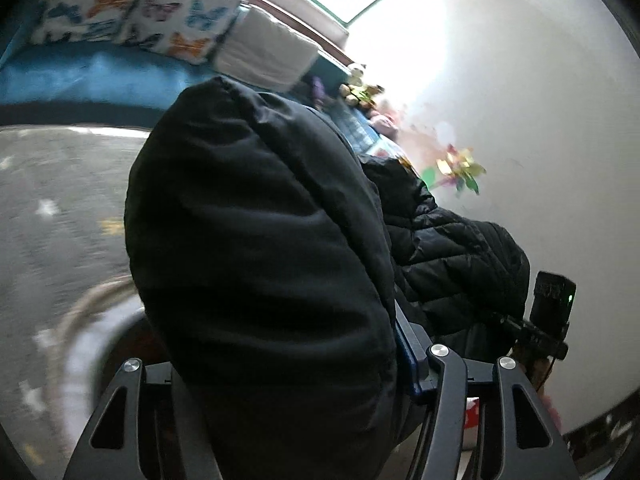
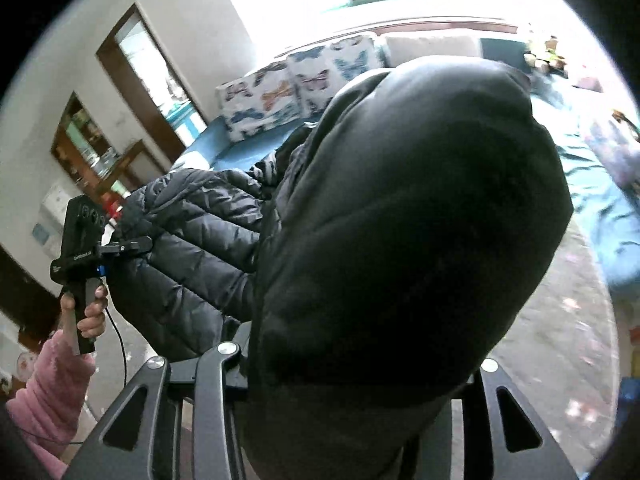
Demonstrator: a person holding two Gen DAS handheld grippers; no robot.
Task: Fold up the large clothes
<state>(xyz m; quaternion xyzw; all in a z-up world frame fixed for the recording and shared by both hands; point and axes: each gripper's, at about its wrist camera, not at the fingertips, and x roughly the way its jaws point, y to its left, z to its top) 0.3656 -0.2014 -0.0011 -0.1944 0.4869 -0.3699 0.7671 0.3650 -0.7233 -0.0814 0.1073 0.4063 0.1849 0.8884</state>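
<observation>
A black quilted puffer jacket point(image 1: 256, 216) hangs in the air between my two grippers. In the left wrist view a puffy fold of it fills the middle and drapes over my left gripper point(image 1: 392, 344), which is shut on the fabric; its fingertips are hidden by the cloth. My right gripper point(image 1: 516, 324) shows at the far right, clamped on the jacket's other edge. In the right wrist view the jacket point(image 2: 400, 208) bulges over my right gripper point(image 2: 256, 360), shut on it, and my left gripper point(image 2: 128, 246) grips the quilted part at left.
A blue sofa point(image 1: 100, 80) with butterfly-print cushions point(image 1: 132, 12) and a white cushion point(image 1: 264, 52) stands behind. A speckled grey floor point(image 1: 52, 200) lies below. A white wall point(image 1: 540, 120) with a toy pinwheel point(image 1: 460, 172) is at right. Wooden cabinets point(image 2: 92, 148) and a pink-sleeved hand point(image 2: 88, 312) show.
</observation>
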